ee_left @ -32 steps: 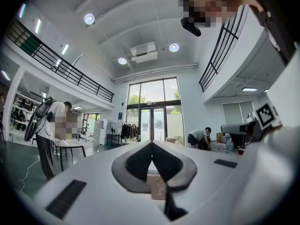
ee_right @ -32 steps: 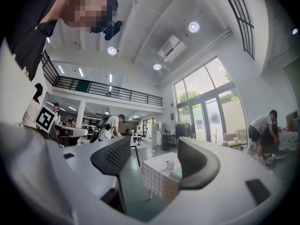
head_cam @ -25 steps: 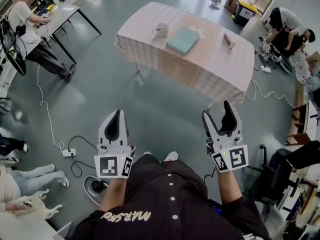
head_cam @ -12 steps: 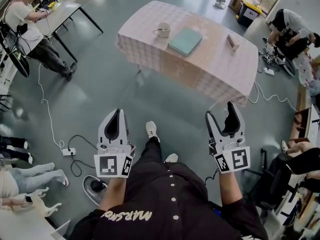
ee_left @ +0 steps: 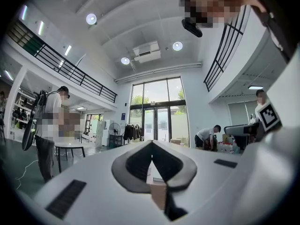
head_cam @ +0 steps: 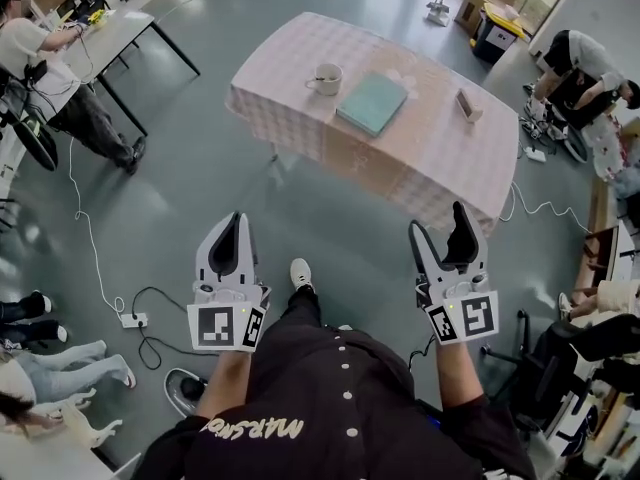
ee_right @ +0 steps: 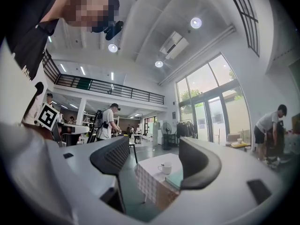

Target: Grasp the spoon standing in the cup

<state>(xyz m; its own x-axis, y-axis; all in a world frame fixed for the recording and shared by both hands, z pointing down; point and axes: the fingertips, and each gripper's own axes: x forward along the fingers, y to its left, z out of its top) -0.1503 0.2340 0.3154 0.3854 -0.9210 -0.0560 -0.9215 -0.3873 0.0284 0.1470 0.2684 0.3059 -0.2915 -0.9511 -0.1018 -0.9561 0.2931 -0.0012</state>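
Observation:
A white cup (head_cam: pixel 326 79) stands near the left end of a table under a pale checked cloth (head_cam: pixel 300 128), far ahead of me across the grey floor. The spoon in it shows only as a small dark mark. Through the right gripper view the cup (ee_right: pixel 165 168) appears small between the jaws. Both grippers hang low in front of my body, well short of the table. My left gripper (head_cam: pixel 238 224) has its fingertips touching and is shut on nothing. My right gripper (head_cam: pixel 439 222) stands open and holds nothing.
A teal book (head_cam: pixel 372 103) and a small upright object (head_cam: pixel 466 105) also lie on the cloth. A person sits at a desk (head_cam: pixel 120 30) at the far left, and another crouches at the far right (head_cam: pixel 575 63). Cables and a power strip (head_cam: pixel 131 319) trail on the floor at left.
I have stepped forward: a foot has swung out ahead and the table sits a little lower and nearer in the head view. Neither gripper's jaws have changed.

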